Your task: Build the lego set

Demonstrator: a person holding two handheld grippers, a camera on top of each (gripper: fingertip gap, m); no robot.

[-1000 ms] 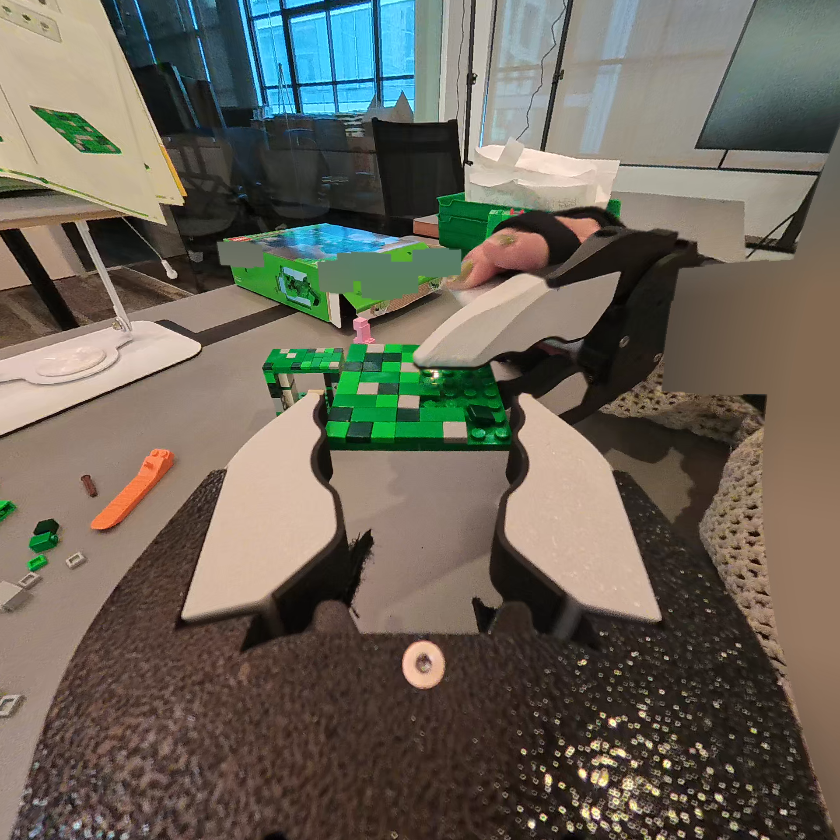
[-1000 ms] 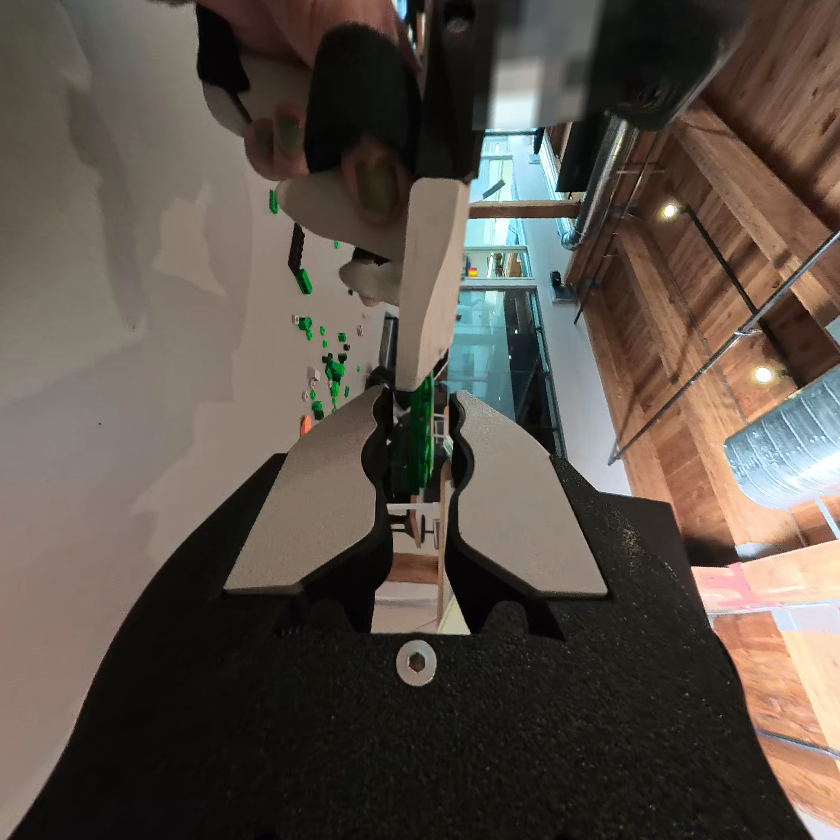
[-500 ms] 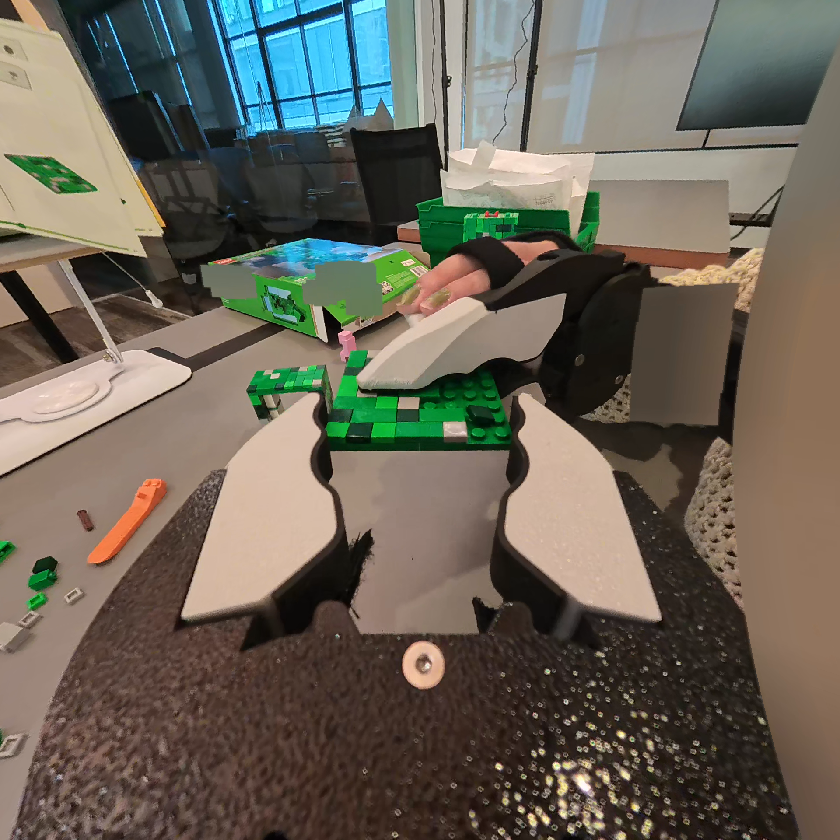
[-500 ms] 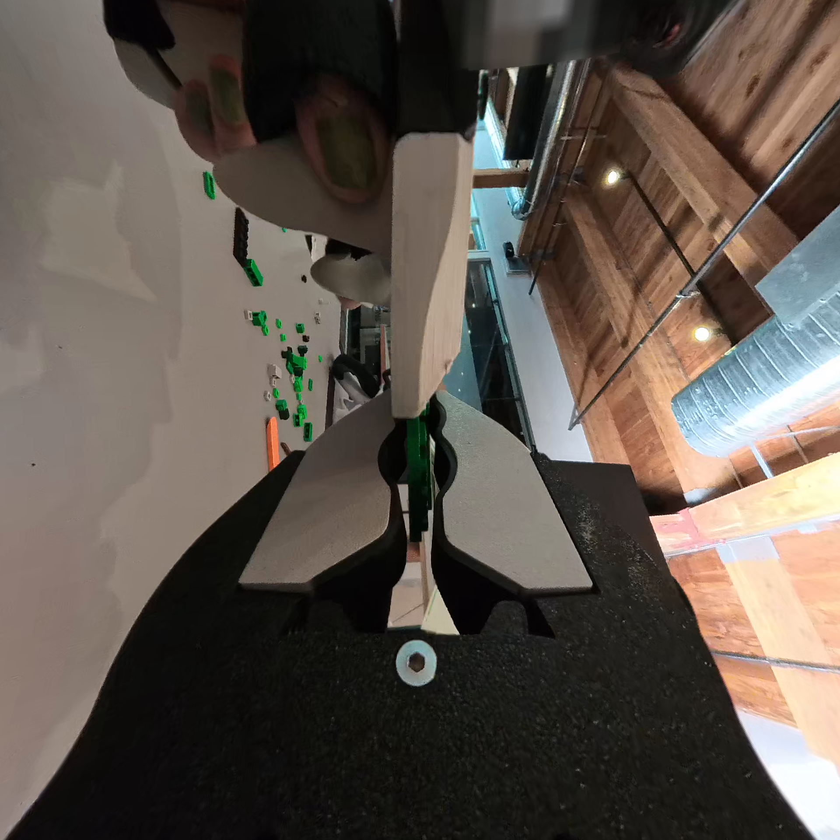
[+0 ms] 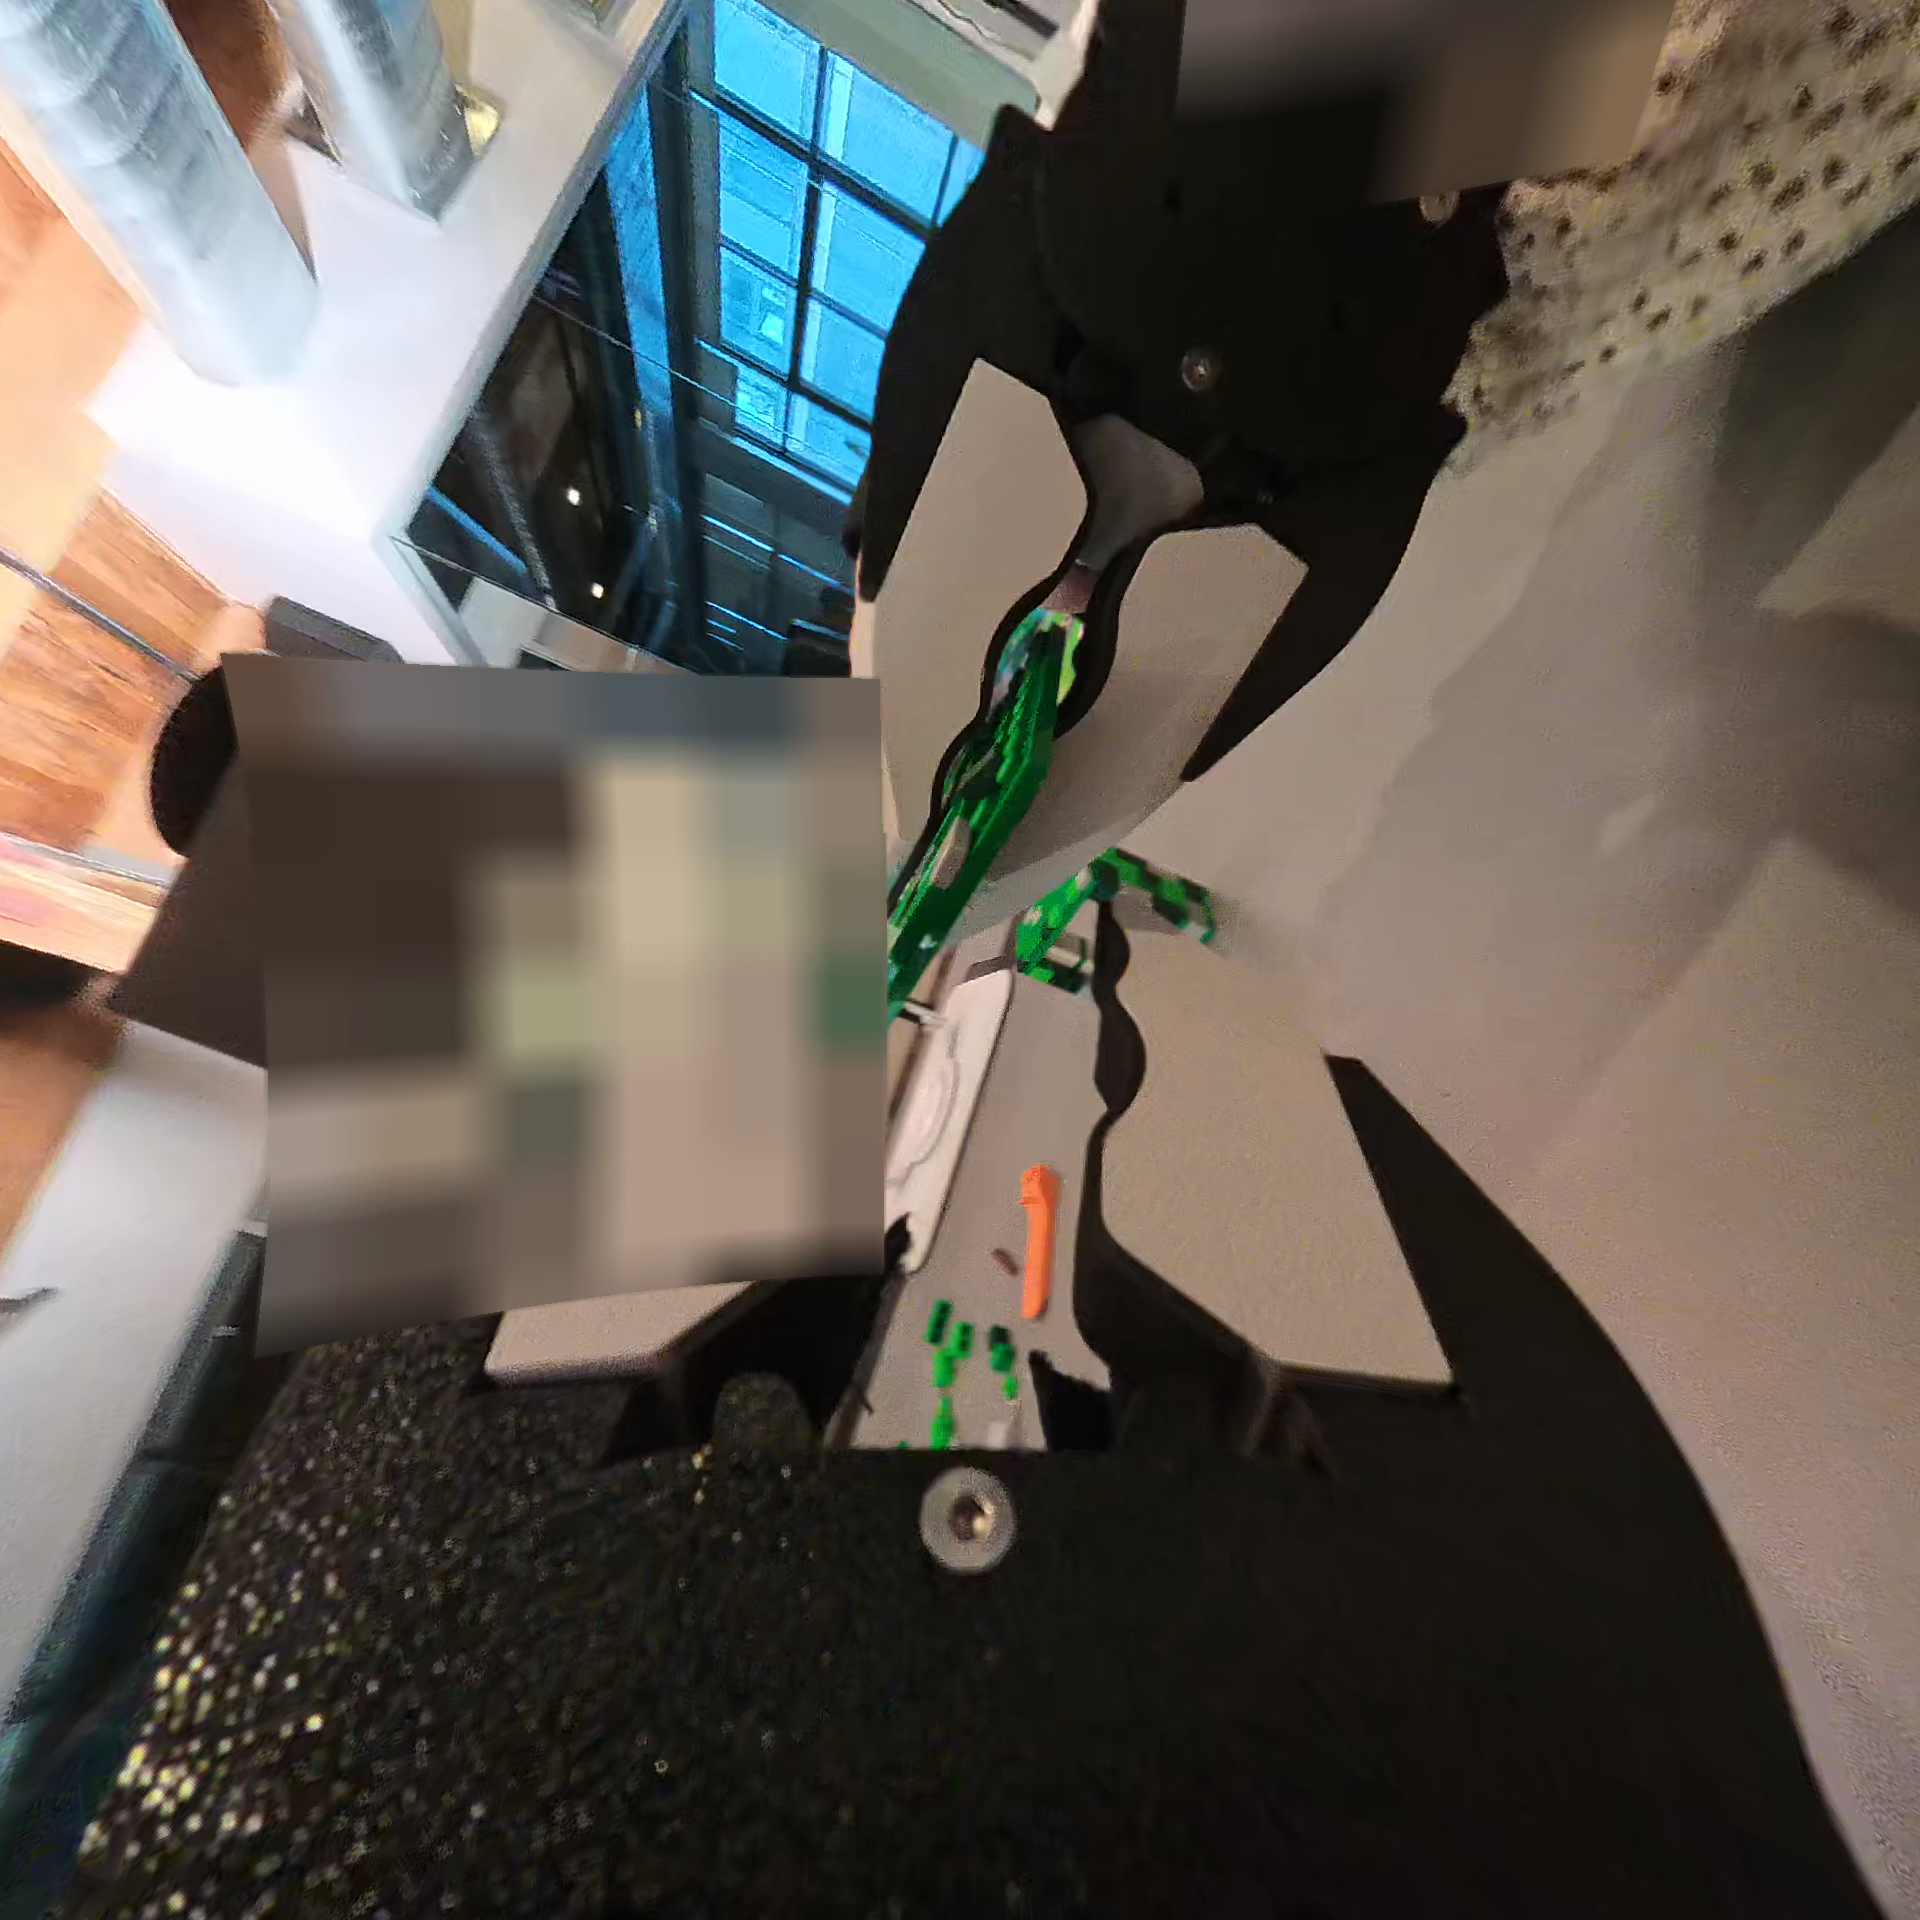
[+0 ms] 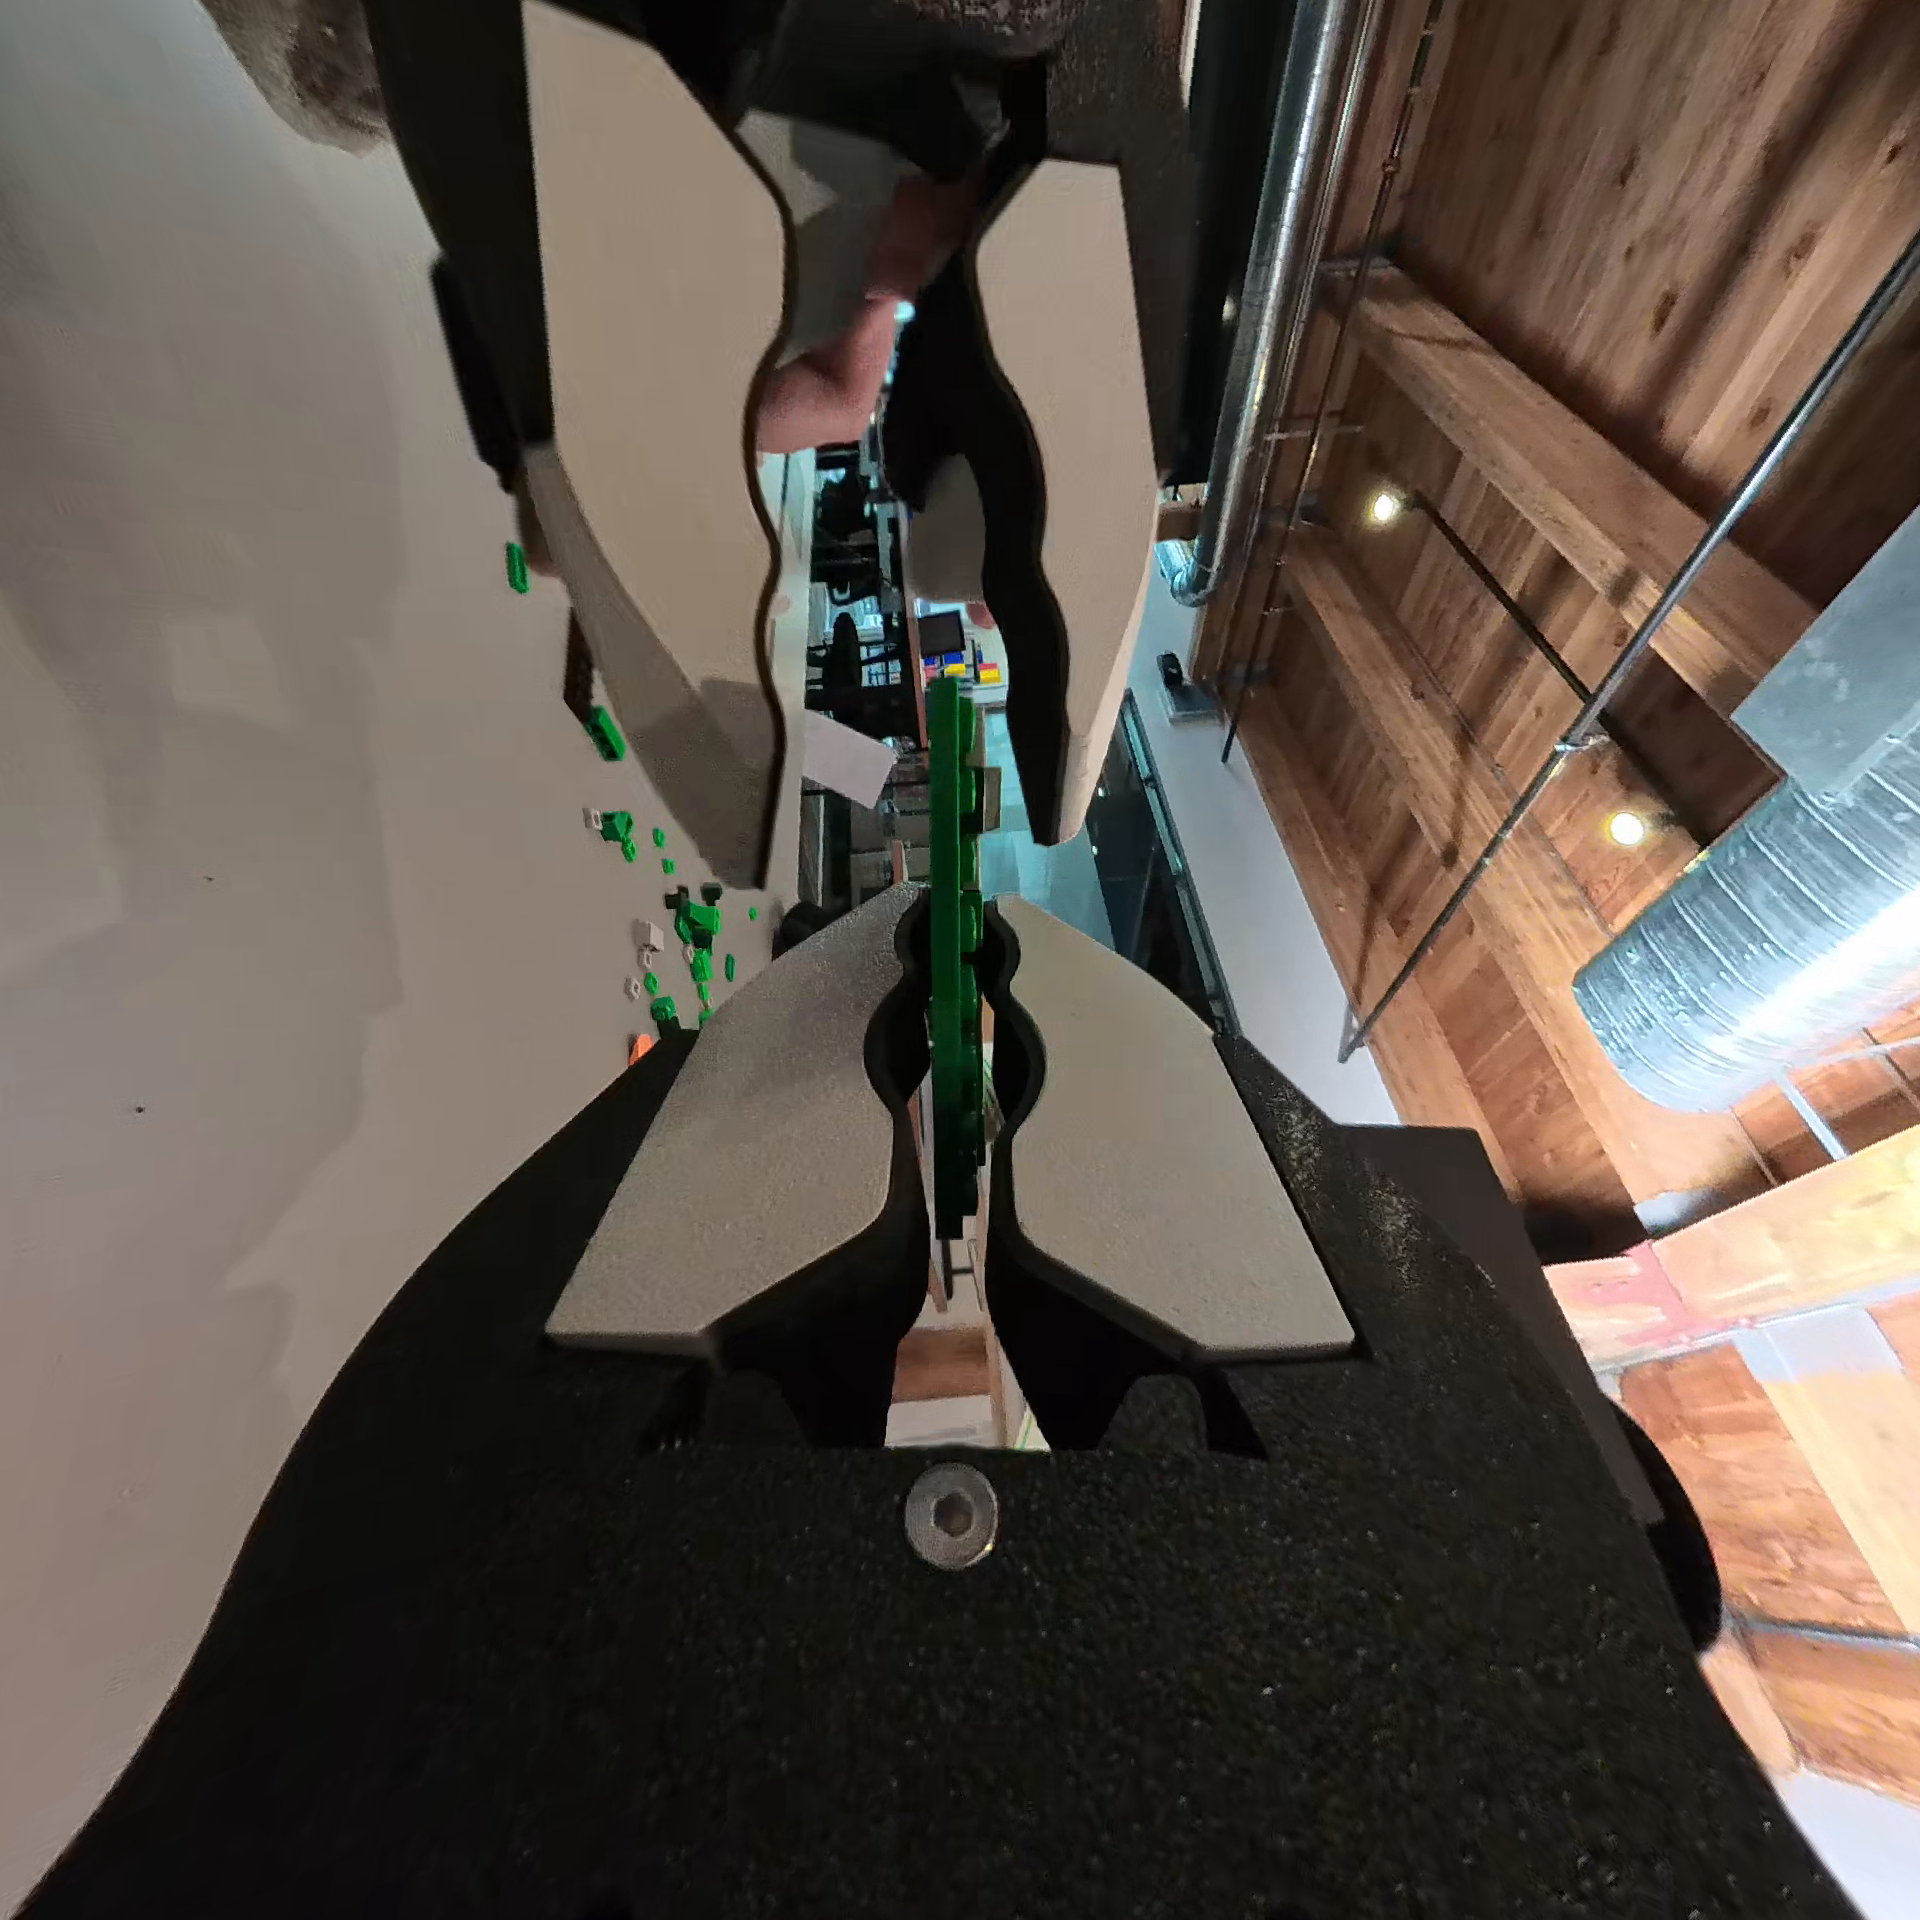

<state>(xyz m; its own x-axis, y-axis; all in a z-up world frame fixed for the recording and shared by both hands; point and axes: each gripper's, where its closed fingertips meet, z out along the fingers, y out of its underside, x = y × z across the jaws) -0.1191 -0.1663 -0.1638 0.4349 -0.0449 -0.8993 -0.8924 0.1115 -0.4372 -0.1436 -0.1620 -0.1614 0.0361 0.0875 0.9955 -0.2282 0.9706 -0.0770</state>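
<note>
My right gripper is shut on a green lego plate and holds it on edge, off the grey table. The plate also shows in the left wrist view, clamped between the right gripper's fingers. My left gripper is open and faces the right one, its fingers on either side of the plate's far end without touching it. In the left wrist view a mosaic patch hides its left finger. A smaller green build lies on the table beyond.
Several loose green and white pieces lie scattered on the table, also in the left wrist view. An orange brick separator lies next to them. A white flat stand base sits farther along.
The right gripper has lifted the green plate off the table and turned it on edge. The left gripper has swung round and tilted, and now straddles the plate's far end.
</note>
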